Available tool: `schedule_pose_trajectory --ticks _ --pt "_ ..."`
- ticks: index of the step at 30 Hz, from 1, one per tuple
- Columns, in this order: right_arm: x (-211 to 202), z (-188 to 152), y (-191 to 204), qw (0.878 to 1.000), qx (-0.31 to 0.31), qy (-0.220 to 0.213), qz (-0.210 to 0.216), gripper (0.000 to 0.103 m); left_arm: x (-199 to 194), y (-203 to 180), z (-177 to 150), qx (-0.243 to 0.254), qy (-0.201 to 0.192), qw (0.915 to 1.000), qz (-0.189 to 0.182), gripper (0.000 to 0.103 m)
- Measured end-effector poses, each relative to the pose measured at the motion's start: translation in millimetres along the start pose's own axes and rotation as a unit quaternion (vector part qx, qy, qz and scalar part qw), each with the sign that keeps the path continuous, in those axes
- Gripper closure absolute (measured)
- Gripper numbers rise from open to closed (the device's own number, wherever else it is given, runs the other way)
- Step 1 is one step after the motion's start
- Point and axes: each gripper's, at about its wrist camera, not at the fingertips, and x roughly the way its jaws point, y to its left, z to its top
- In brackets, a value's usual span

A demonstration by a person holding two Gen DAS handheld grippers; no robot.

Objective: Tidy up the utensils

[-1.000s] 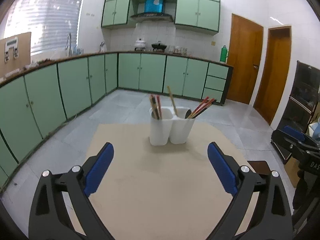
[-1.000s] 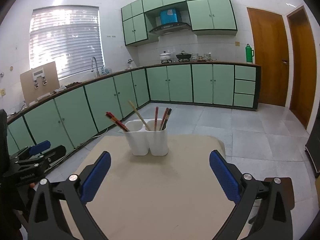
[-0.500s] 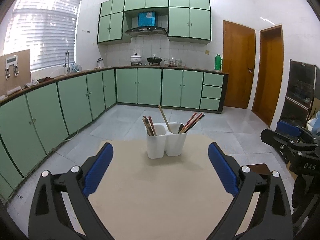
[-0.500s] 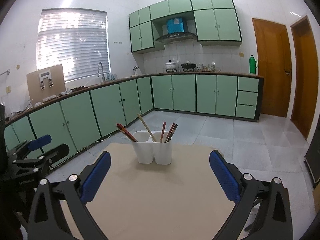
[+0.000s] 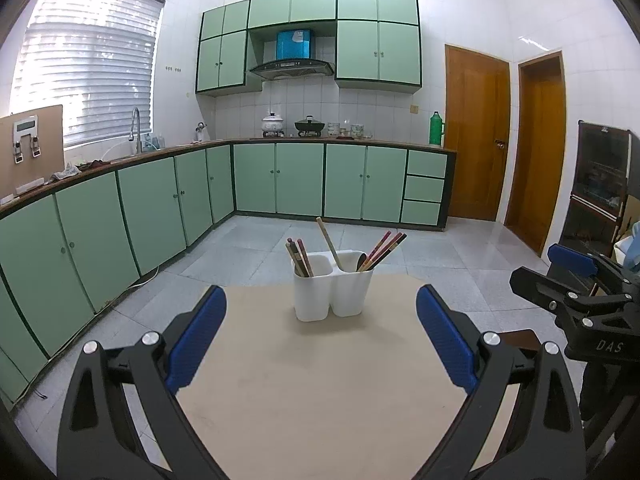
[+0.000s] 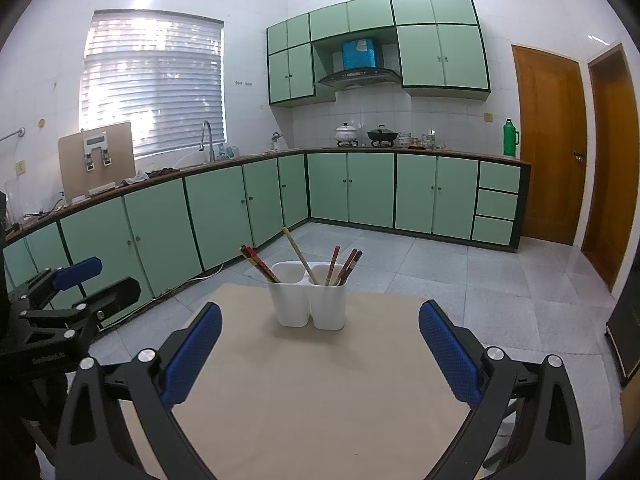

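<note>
White plastic two-compartment utensil holder (image 5: 332,292) at 12 o'clock on beige table (image 5: 312,380) | chopsticks upright-tilted | jaws apart, empty, equally near

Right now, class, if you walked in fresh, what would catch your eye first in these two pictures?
The white two-compartment utensil holder stands alone near the far edge of the beige table, with chopsticks and a light wooden handle fanning out of it. Mint-green cabinets line the kitchen behind it. Up close, the left gripper and right gripper frame the view, blue fingers spread wide and empty.
</note>
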Motion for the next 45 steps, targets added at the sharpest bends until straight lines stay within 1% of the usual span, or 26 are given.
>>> schedule_pose_trajectory --ticks 45 --pt "5.8 -0.2 2.7 1.000 -0.007 0.004 0.003 0.006 2.6 7.9 -0.5 -0.010 0.004 0.9999 0.004 0.010"
